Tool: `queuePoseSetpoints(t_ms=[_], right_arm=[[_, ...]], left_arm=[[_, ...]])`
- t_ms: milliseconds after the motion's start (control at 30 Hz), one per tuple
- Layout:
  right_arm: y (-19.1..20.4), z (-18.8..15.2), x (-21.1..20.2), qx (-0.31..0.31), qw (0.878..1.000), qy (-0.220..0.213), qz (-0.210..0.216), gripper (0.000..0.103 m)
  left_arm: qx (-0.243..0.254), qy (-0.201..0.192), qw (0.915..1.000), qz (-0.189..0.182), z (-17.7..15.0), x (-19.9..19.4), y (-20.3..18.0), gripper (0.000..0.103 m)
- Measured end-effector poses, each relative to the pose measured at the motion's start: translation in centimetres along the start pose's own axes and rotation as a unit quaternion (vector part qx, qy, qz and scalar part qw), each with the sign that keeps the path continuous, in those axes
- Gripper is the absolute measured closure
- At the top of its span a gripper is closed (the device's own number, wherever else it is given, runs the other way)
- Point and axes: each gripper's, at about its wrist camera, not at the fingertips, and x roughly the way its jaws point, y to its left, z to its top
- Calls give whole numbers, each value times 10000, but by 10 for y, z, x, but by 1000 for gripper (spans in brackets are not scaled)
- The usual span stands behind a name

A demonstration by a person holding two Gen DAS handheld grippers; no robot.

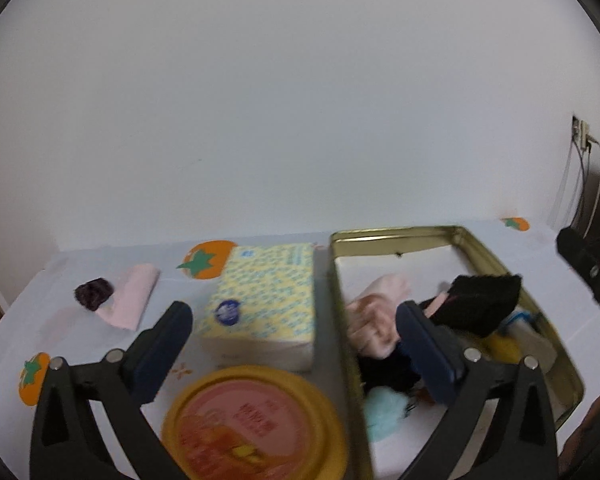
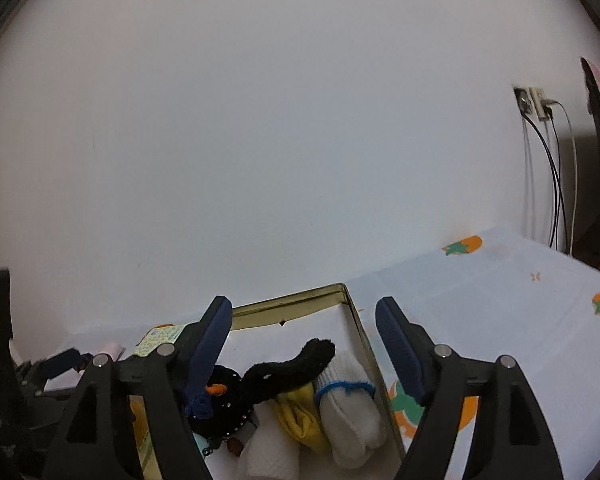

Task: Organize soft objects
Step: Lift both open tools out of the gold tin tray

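On counter [image 1: 260, 240], far-left of left gripper [image 1: 296, 344]: pink folded cloth [image 1: 130, 300] w/ purple scrunchie [image 1: 94, 292], long axis slanting away. Both grippers released, empty; right gripper [image 2: 304, 344] over gold tin [image 1: 340, 280]. Left nearer.

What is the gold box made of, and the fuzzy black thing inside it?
The gold box looks like thin metal: its walls are shiny and reflective. The fuzzy black thing seems to be plush fabric, with a matte, fluffy surface, though I can't be sure.
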Motion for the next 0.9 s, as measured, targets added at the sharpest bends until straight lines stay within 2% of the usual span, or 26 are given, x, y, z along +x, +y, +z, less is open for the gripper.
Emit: queuePoseSetpoints(t_ms=[233,467,667,900], right_arm=[[17,-12,-17,-39,9984,-539,-181,26],[46,-25,-19,-487,9965,-540,-416,26],[72,-37,-20,-518,9966,-405,-493,26],[111,-51,-15,-488,9971,-425,-402,26]], left_arm=[[241,-423,9975,515,-17,-16,22,0],[227,-561,9951,781,-32,-24,53,0],[384,-601,9929,955,-42,-26,76,0],[278,-566,9921,1082,-43,-19,116,0]])
